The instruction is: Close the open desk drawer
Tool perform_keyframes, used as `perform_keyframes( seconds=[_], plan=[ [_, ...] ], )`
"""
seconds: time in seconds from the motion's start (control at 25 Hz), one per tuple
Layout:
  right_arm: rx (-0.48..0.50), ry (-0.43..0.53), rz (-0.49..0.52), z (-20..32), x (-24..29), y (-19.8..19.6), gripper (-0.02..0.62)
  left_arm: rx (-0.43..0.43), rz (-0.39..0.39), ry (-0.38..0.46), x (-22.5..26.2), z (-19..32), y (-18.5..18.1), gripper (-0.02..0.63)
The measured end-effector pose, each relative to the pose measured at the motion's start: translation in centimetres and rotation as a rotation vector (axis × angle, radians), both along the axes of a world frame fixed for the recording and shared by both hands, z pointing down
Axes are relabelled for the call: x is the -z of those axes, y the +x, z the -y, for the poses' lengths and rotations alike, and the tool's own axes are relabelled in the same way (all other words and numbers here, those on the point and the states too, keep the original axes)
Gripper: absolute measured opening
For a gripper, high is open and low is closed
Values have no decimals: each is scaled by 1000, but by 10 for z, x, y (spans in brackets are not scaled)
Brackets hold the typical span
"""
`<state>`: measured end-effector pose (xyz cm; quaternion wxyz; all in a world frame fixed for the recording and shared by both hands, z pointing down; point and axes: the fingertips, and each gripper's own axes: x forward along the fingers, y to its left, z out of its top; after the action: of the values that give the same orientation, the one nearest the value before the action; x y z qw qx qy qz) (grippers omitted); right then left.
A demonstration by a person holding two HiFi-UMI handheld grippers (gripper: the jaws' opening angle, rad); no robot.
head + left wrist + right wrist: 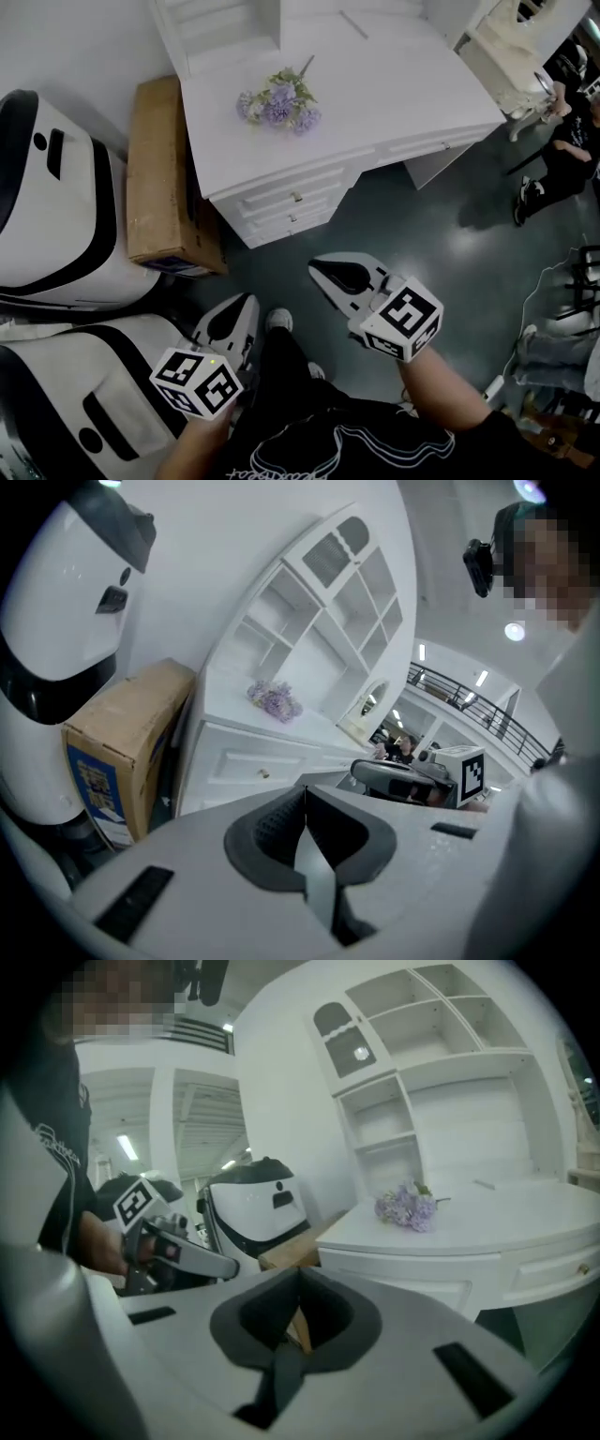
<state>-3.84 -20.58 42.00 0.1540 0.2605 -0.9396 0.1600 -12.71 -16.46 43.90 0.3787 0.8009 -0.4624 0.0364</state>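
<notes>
The white desk (394, 84) stands ahead of me, with a stack of drawers (291, 202) at its left front corner. Their fronts look level with one another, and I see none pulled out. Both grippers hang in the air well short of the desk, touching nothing. My left gripper (246, 305) is shut and empty; in the left gripper view its jaws (302, 803) meet, with the drawer fronts (253, 766) beyond. My right gripper (321, 270) is also shut and empty, and its closed jaws (298, 1283) point toward the desk (469, 1241).
A bunch of purple flowers (279, 101) lies on the desktop. A cardboard box (164, 178) stands left of the drawers. Large white and black shells (47, 206) fill the left side. A pale chair (511, 47) and a seated person (567, 141) are at the far right.
</notes>
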Motion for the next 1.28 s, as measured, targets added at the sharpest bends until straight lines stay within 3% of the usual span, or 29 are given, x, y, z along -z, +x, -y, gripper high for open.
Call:
perform_keyframes(
  seconds=[0.12,0.36,0.52,0.64,0.88,1.28],
  plan=[
    [47,8,86,-26,44,3,6,-38,-28,87,43,-10,14,6],
    [74,52,193,-78,120,19,6,-83,14,222,124,-52,32,6],
    [44,121,254,-102,161,31,6,-126,79,329,169,-79,46,6],
    [33,130,312,-116,187,37,6,-153,75,395,195,-94,53,6],
    [29,220,325,-137,225,44,6,-148,59,452,226,-109,57,6],
    [25,222,341,-152,233,47,5,-165,68,490,241,-122,65,5]
  ],
)
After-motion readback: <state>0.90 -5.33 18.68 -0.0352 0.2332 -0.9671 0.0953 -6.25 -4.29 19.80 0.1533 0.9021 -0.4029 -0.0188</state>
